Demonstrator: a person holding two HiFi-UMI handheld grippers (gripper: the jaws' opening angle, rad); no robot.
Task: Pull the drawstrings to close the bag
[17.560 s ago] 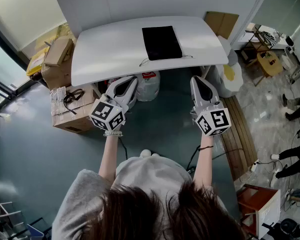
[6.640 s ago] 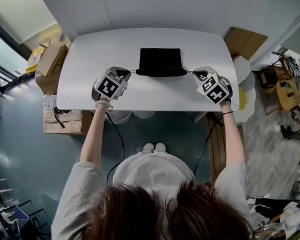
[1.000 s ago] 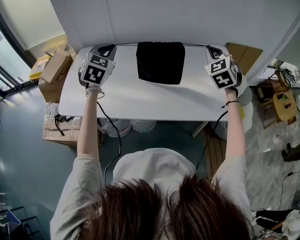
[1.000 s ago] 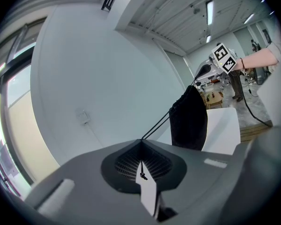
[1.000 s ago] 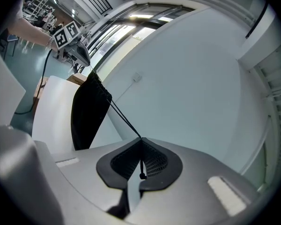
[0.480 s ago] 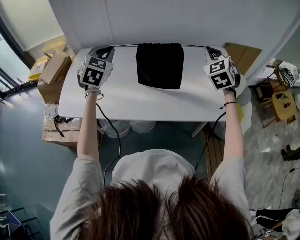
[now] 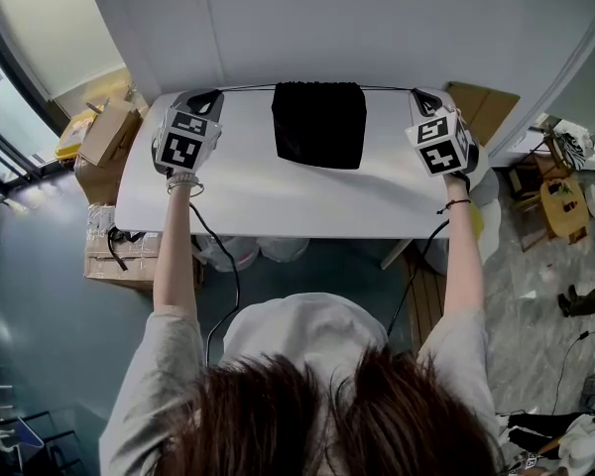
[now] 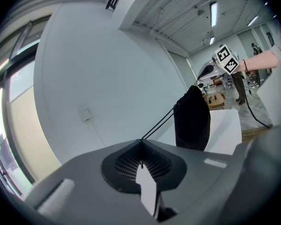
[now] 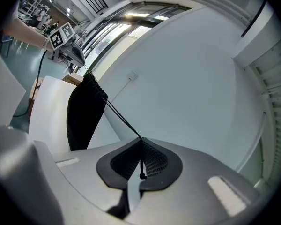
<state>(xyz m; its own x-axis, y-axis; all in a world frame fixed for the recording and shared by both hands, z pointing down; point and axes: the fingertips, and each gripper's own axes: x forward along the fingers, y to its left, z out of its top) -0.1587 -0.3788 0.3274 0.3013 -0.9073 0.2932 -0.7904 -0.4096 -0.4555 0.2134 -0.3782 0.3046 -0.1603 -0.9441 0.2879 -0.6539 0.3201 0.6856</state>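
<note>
Bag [image 7: 319,124]: unmoved this last second, hung between left gripper [image 7: 206,95] and right gripper [image 7: 421,95], both clamped on taut drawstrings [image 7: 246,89]. Judged closed.

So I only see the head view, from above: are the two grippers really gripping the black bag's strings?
Observer: Yes. The left gripper is shut on the left drawstring, doubled and taut to the bag.
Visitor: And the other?
Observer: The right gripper is shut on the right drawstring; a small knot sits between its jaws.
Visitor: Is the bag lying flat?
Observer: No, it hangs upright from the strings over the table.
</note>
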